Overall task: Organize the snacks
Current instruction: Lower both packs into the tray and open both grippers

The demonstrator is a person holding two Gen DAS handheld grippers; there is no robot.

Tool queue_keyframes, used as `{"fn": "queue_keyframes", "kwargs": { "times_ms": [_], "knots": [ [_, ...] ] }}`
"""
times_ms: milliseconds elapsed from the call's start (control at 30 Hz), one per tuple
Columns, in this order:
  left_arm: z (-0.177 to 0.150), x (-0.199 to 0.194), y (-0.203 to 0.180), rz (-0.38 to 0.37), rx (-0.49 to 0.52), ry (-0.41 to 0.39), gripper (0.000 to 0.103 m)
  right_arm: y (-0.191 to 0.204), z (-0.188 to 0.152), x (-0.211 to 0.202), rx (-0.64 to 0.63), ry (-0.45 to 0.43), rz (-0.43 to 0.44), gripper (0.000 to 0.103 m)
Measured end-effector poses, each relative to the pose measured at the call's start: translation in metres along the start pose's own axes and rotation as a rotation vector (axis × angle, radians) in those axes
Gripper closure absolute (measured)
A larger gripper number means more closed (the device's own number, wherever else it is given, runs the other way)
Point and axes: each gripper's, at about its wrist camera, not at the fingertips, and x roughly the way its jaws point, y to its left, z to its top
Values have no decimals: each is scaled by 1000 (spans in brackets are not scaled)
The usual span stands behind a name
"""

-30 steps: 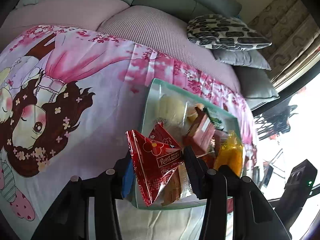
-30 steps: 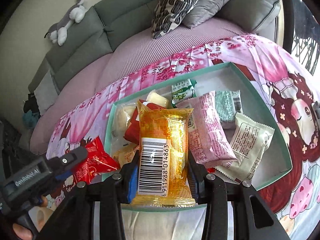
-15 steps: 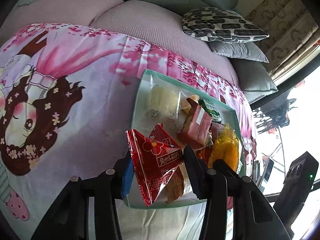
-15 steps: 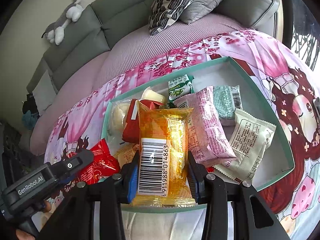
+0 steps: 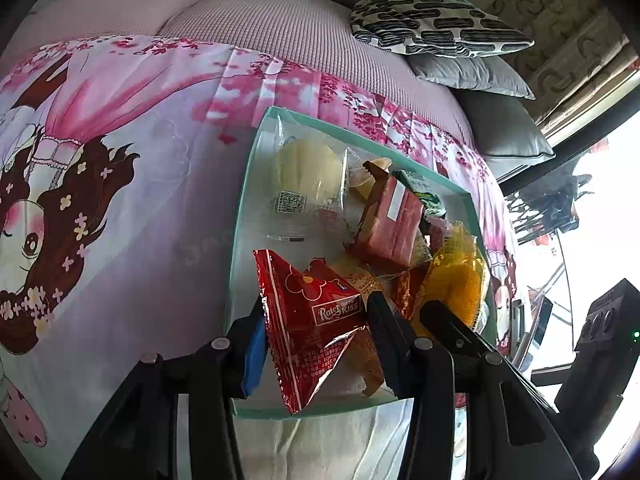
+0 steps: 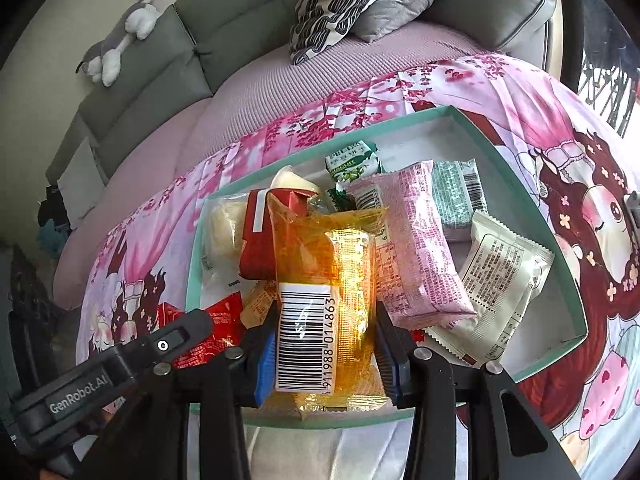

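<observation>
A shallow teal-rimmed tray point(image 5: 239, 216) point(image 6: 516, 164) lies on a pink cartoon bedspread and holds several snack packets. My left gripper point(image 5: 316, 320) is shut on a red triangular snack packet point(image 5: 316, 320) over the tray's near left corner; that packet also shows in the right wrist view point(image 6: 212, 332). My right gripper point(image 6: 324, 344) is shut on an orange see-through snack packet point(image 6: 332, 264) with a barcode, over the tray's near edge; it also shows in the left wrist view point(image 5: 456, 280). In the tray lie a pink packet point(image 6: 416, 248), a white packet point(image 6: 500, 276), a red-brown packet point(image 5: 392, 224) and a pale bun point(image 5: 308, 168).
Patterned and grey pillows point(image 6: 340, 0) lie at the back of the bed by a grey headboard point(image 6: 168, 60) with a plush toy point(image 6: 120, 40). A window side with a rack point(image 5: 552, 208) is to the right. The pink bedspread point(image 5: 120, 184) spreads left of the tray.
Both grippers, still holding their packets, have moved a little forward over the tray's near edge; the tray looks closer and larger in both views.
</observation>
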Motion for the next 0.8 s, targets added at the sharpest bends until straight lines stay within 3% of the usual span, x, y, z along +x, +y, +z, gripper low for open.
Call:
{"fn": "queue_keyframes", "kwargs": {
  "times_ms": [100,200,433,500,567,700,800],
  "knots": [
    [0,8,4,21,-9,23,50,1,0,1,-2,3,-3,57],
    [-2,16,9,40,-25,58,47,1,-1,3,-5,13,-7,50],
    [1,0,10,49,-17,30,42,9,-1,-3,-54,-12,-22,33],
    [2,-5,12,59,-25,27,36,9,0,-5,-55,-18,-25,29],
    [3,-11,12,106,-18,7,18,8,0,-6,-54,-21,-27,29],
    [4,-25,15,69,-29,-17,17,12,0,-5,-70,-18,-27,19],
    [5,-33,15,87,-19,-38,17,17,-1,-5,-96,-25,-25,15]
  ]
}}
